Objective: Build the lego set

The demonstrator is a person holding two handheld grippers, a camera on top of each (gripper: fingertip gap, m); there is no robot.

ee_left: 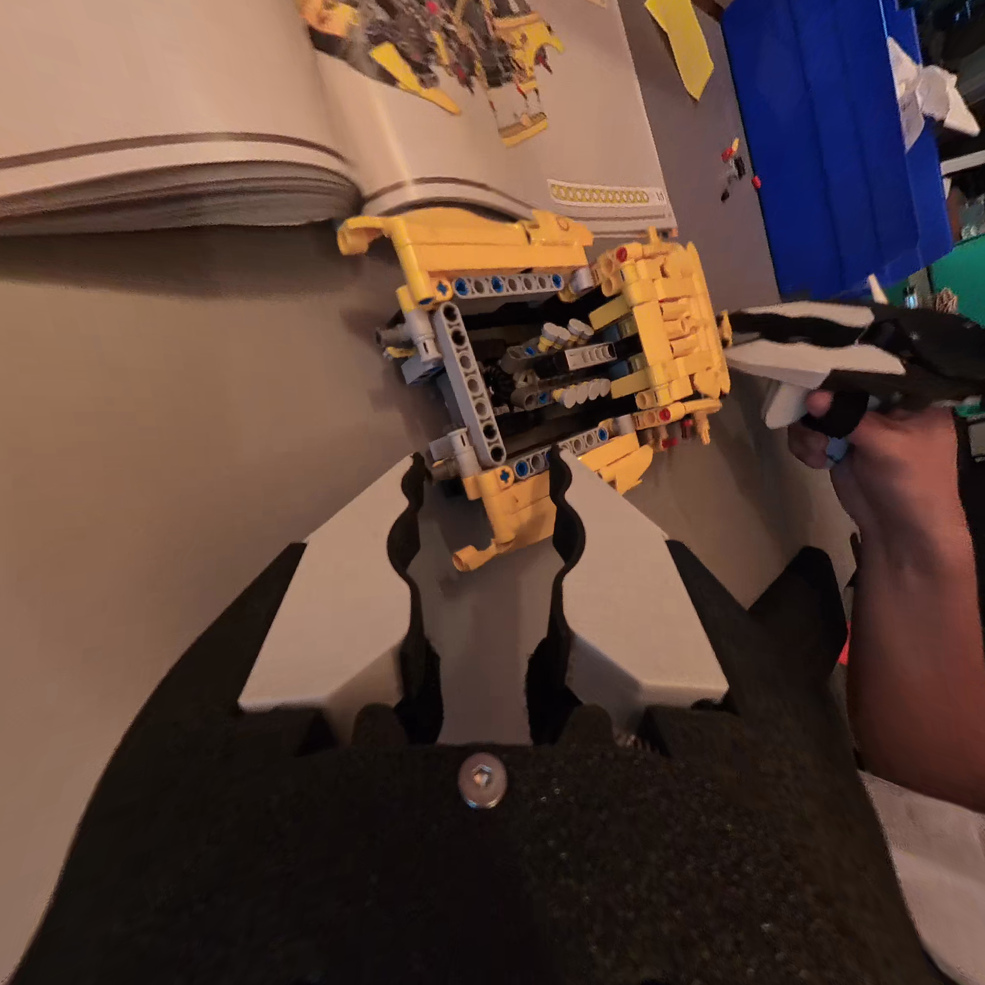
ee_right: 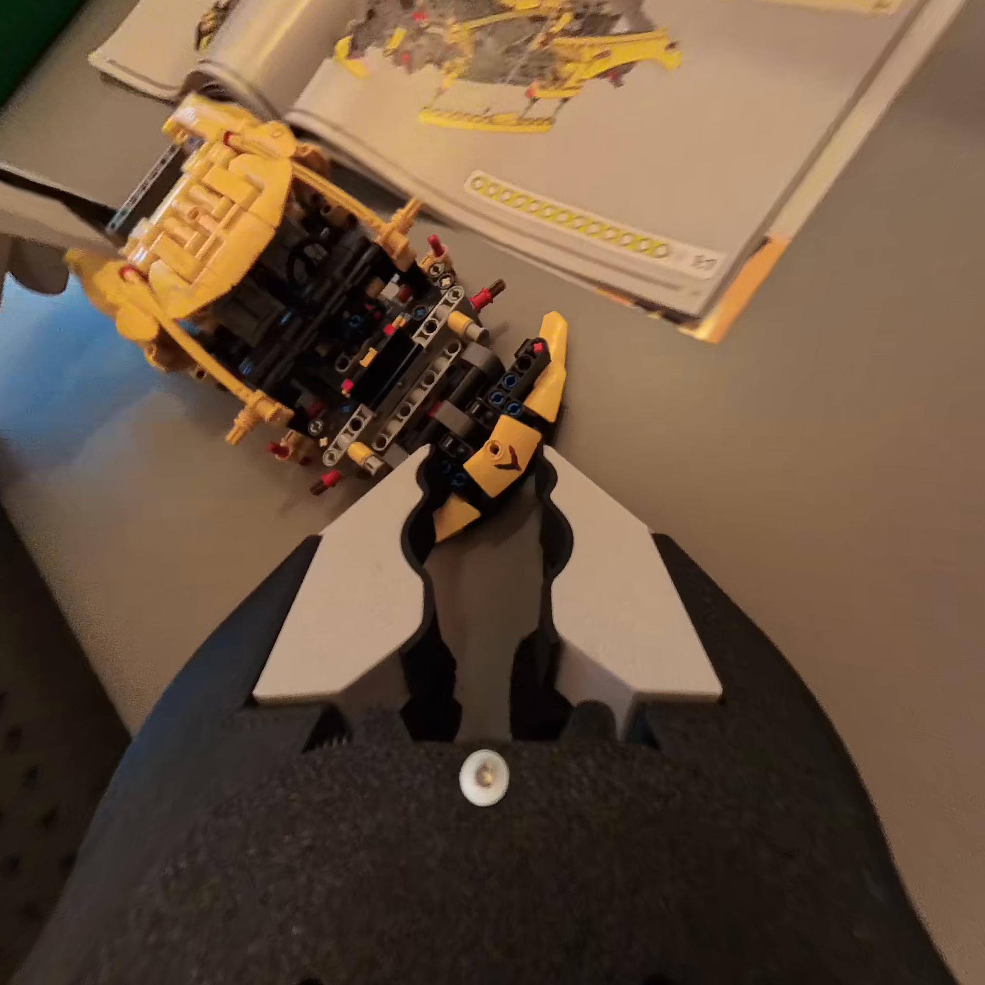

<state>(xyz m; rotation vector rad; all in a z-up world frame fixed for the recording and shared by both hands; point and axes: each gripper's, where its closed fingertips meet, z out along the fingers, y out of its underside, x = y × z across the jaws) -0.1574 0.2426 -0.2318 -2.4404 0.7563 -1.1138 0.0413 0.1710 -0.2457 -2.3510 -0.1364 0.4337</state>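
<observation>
The lego model (ee_left: 533,352) is a yellow, grey and black Technic body lying on the grey table. My left gripper (ee_left: 487,459) is shut on its near yellow and grey corner, and the part fills the gap between the jaws. The right gripper (ee_left: 733,341) comes in from the right, held by a hand (ee_left: 895,479), with its tips at the model's yellow blocky end. In the right wrist view, my right gripper (ee_right: 486,458) is closed around a yellow and black curved panel (ee_right: 501,463) on the model (ee_right: 277,298). A finger of the other gripper (ee_right: 48,213) touches its far yellow end.
An open instruction book (ee_left: 213,133) lies just behind the model and also shows in the right wrist view (ee_right: 586,160). A blue bin (ee_left: 831,138) stands at the back right, with a few small loose pieces (ee_left: 738,168) beside it.
</observation>
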